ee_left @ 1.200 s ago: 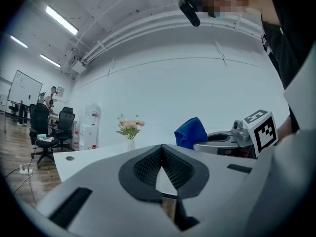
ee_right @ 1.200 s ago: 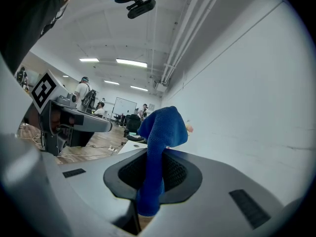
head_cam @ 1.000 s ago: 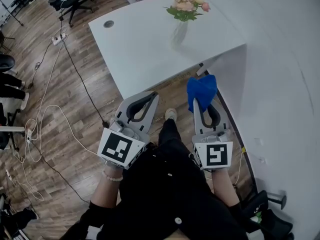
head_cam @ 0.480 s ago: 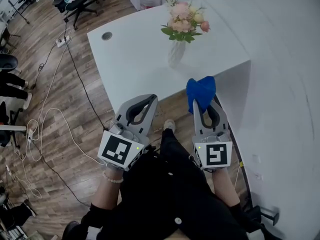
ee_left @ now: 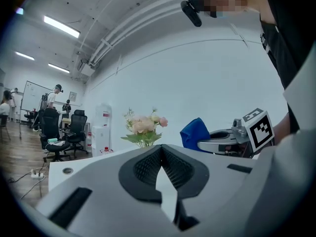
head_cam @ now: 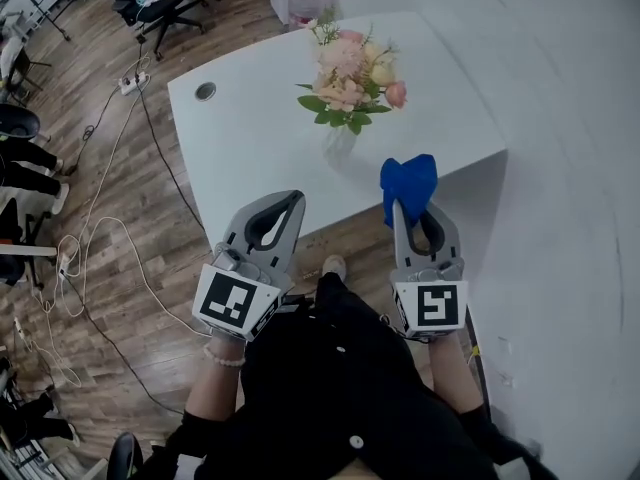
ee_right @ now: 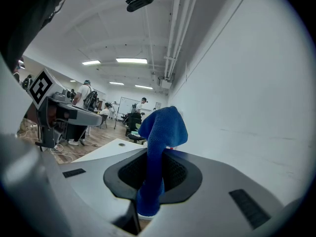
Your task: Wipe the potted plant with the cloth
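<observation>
- Head view: my left gripper (head_cam: 288, 198) was closed tight and empty at the near edge of the white table (head_cam: 240, 138). My right gripper (head_cam: 408, 206) was clamped on the blue cloth (head_cam: 408, 181) at that same edge. The potted plant (head_cam: 347, 73), with pink flowers, stood mid-table beyond both.
- Left gripper view: my jaws met with nothing between them. The plant stood on the table ahead, with the cloth to its right.
- Right gripper view: my pads pinched the cloth, and its bunched end rose above the jaw tips. A strip of the table showed to the cloth's left.
</observation>
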Tool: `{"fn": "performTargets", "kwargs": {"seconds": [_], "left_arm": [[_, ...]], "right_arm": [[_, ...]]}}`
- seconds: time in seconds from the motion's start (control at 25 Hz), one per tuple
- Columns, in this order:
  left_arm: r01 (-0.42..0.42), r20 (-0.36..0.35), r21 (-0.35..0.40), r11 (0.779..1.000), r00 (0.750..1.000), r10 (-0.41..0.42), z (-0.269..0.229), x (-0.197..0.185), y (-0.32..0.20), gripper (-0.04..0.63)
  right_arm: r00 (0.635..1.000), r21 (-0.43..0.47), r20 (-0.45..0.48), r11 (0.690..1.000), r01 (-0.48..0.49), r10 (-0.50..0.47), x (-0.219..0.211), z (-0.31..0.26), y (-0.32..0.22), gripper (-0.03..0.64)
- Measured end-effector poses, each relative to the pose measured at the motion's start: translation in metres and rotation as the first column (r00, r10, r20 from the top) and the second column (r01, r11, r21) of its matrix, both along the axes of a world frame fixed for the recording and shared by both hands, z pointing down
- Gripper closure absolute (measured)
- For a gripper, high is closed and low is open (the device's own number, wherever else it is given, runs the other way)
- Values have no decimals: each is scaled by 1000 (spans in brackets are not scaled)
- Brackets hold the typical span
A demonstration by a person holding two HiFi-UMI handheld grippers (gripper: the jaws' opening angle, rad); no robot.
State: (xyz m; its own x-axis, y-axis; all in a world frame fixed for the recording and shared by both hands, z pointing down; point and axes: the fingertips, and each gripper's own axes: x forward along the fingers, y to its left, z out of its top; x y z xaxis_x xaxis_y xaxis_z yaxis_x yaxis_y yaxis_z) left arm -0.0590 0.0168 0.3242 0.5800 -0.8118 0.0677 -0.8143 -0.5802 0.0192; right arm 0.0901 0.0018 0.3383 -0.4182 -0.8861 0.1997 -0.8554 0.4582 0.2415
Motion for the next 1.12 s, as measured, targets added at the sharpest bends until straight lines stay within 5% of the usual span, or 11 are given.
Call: {"fn": "performTargets", "kwargs": {"seconds": [0.48,0.76,1.12], "left_arm": [[59,35,-14,998,998,-58,18,19,-63,581],[46,-9,-69,997,999,-47,25,20,-84,578],[-43,62,-135,990,997,51,51,26,-109,368]], "right_arm": [[998,-29,-6,998,63,-63,34,15,-63,537],[998,-45,10,997,70,-69,46,23,-79,537],[999,-70,7,997,39,-39,47,32,-87,537]]}}
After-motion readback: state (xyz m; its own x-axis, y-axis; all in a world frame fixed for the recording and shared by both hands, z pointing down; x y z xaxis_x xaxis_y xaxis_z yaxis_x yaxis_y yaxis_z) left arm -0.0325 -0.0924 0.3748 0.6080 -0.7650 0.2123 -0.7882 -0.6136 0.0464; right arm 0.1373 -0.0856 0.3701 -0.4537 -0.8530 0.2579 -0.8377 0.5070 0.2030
